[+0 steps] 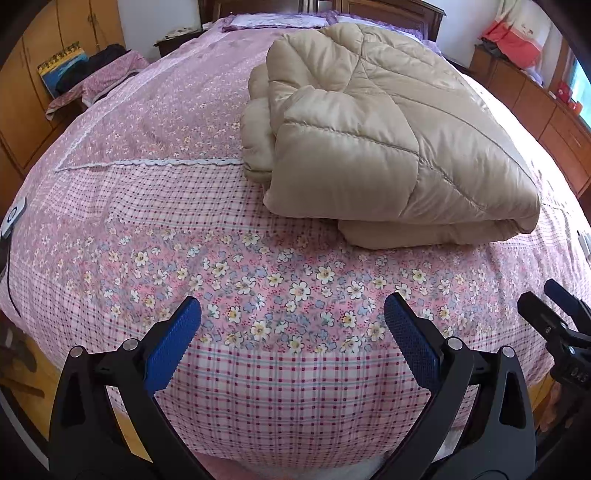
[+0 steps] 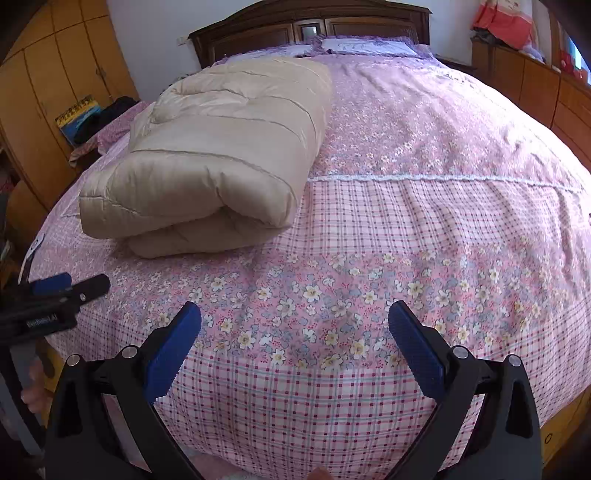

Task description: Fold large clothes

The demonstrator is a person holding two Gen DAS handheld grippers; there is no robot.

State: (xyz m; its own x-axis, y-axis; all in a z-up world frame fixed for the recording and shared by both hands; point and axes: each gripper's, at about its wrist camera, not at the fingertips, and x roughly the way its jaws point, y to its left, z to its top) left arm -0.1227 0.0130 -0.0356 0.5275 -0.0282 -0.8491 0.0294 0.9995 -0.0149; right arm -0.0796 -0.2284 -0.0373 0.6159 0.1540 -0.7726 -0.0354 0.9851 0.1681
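I am looking down a bedroom from the foot of a bed (image 1: 258,387) spread with a pink checked and flowered cover, a dark wooden headboard (image 2: 310,29) and pale pillows at the far end.

The beige quilted down garment (image 1: 388,147) lies on the cover already doubled into a thick bundle, one layer stacked on another, with its rolled end facing me. Its long axis runs away from me toward the headboard. I cannot tell whether it is a coat or some other padded piece.

My left gripper (image 1: 291,325) hangs over the foot of the bed with its blue pads spread wide, holding nothing. My right gripper (image 2: 295,328) is spread just as wide and empty too. Both are well apart from the bundle.

The bundle lies ahead and to the right of the left tongs, ahead and to the left of the right ones, so it sits between them. Neither looks clearly nearer. I judge the folding is largely done.

Wooden wardrobes (image 2: 55,74) line the left wall.
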